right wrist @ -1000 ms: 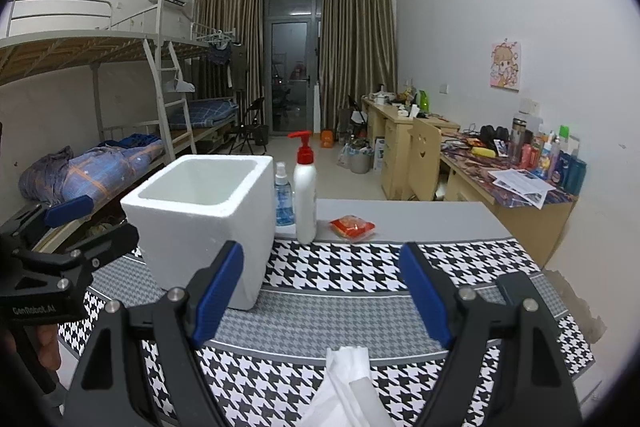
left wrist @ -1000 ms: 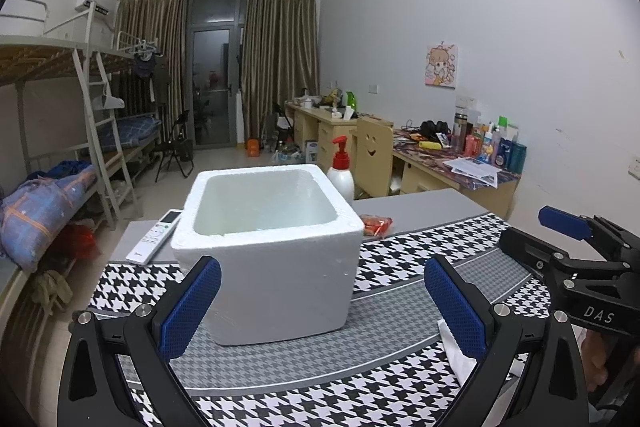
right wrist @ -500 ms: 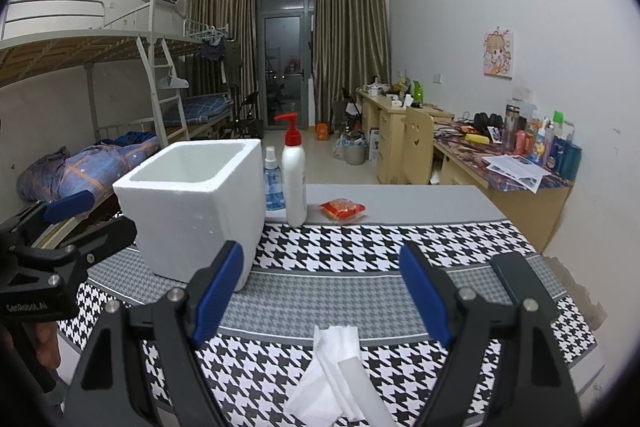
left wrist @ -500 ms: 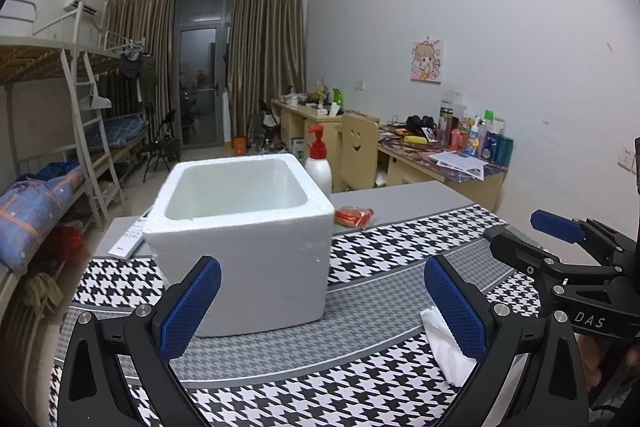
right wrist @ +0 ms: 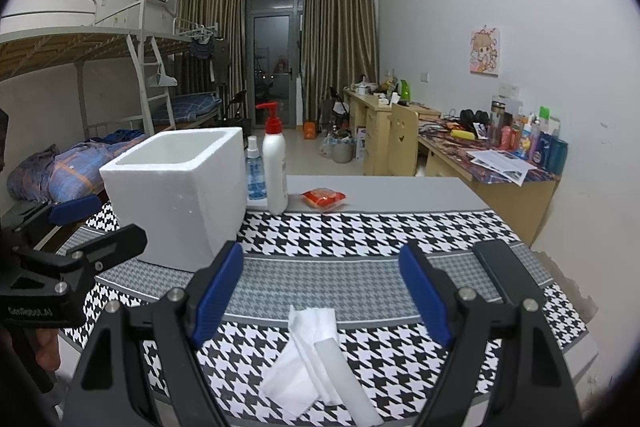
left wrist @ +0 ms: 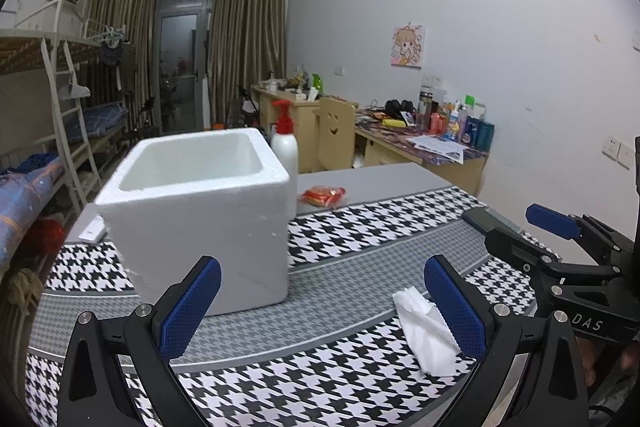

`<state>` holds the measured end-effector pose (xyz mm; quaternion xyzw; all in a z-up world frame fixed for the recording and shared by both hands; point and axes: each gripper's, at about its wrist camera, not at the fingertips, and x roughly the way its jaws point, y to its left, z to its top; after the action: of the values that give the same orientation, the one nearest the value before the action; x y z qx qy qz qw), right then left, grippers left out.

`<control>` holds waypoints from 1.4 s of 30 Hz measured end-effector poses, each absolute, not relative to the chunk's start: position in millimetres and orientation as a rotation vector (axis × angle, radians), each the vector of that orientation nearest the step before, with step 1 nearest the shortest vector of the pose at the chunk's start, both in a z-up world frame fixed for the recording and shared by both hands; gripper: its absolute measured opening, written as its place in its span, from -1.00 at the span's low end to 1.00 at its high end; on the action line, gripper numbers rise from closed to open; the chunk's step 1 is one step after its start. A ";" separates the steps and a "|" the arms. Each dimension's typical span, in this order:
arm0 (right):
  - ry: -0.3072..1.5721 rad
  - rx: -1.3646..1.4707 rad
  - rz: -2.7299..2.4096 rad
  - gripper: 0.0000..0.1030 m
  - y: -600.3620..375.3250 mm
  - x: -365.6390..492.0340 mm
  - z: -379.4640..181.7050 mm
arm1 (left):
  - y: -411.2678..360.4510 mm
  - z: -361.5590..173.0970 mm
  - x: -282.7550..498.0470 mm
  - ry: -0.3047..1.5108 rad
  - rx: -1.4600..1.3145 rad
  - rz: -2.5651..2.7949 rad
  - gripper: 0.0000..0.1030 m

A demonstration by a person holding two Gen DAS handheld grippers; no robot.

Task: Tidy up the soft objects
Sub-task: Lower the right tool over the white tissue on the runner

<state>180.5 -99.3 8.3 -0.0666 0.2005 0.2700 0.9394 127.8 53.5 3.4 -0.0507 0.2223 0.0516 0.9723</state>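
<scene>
Tissue [right wrist: 308, 351] lies btwn open right gripper [right wrist: 320, 291] fingers, untouched.

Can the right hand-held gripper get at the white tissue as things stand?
Probably yes: the right hand-held gripper is open, and the tissue lies flat on the houndstooth cloth just below it, nothing between.

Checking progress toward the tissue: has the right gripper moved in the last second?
Yes. The right gripper has come down toward the tissue, which shows more fully between its open jaws.

White walls, brown curtains [right wrist: 340, 39] flanking a dark, perhaps glass, door [right wrist: 272, 67]; bunk bed [right wrist: 100, 67] left, desks [right wrist: 480, 163] right.
</scene>
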 end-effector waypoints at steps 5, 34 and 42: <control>0.425 -0.127 0.542 0.62 -106.1 182.0 2.5 | 44.1 -2.6 129.8 0.456 -0.101 0.068 0.98; 0.496 -0.107 0.504 0.62 -140.7 178.6 -25.1 | 2.9 -40.5 153.1 0.577 -0.079 -0.046 0.98; 0.529 -0.125 0.500 0.62 -145.2 178.5 -36.2 | -6.8 -51.7 157.6 0.592 -0.064 -0.074 0.98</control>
<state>178.5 -145.2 -36.2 -0.0612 0.2586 0.2445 0.9325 157.6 -6.8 -51.7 -0.0314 0.2915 -0.0366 0.9554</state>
